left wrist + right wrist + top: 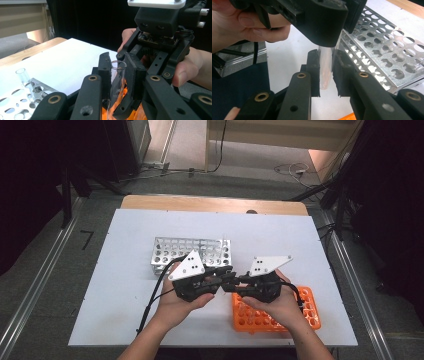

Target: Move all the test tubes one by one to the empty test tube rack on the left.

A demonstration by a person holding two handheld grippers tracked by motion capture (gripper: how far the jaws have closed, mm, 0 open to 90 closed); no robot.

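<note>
Table [125,320]: steel rack [191,251] at 12 o'clock of the hands, orange rack [312,312] at 5 o'clock. Left gripper [117,67] and right gripper [326,66] meet tip to tip above the orange rack, both clamped on one glass tube [117,85]. Tube stands near upright, long axis vertical, open mouth up, rounded end down. Risk: two opposed grips may twist and crack it; an uneven release may drop it

A clear glass tube [117,82] is showing between black claws, an orange rack [305,312] is glowing beside a silver perforated rack [192,251] on the white desk [125,280].
</note>
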